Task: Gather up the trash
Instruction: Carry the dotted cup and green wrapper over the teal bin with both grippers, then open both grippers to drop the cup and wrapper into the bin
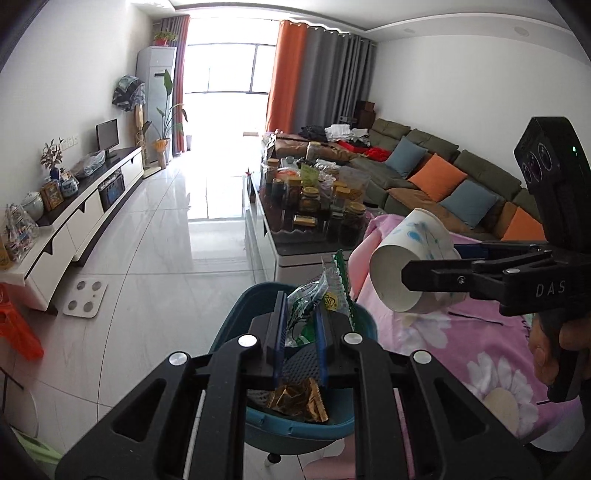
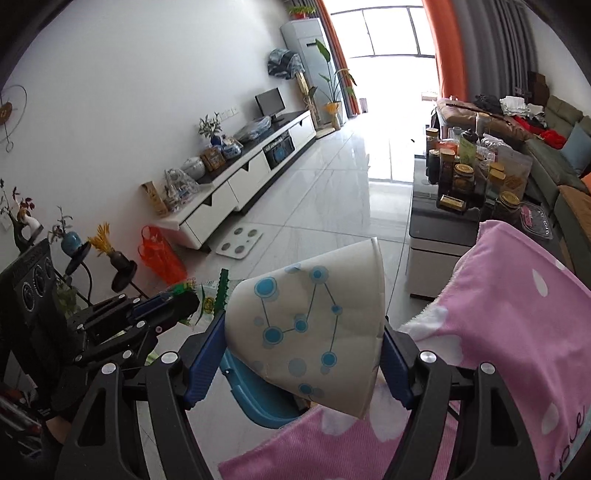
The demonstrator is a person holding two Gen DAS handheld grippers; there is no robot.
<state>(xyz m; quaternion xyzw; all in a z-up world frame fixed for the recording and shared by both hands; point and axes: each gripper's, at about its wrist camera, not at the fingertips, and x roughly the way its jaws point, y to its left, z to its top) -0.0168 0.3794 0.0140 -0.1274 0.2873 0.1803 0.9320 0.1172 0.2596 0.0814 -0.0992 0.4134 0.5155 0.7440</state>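
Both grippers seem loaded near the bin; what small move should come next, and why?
Probably open the left gripper: its green wrapper hangs directly above the blue bin, while the right gripper and paper cup sit further aside.

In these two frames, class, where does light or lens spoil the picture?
Left wrist view: the window is blown out white, glare streaks the floor, and fisheye bends the walls. Right wrist view: the window is overexposed too, and the paper cup looms large and bulged by the lens.
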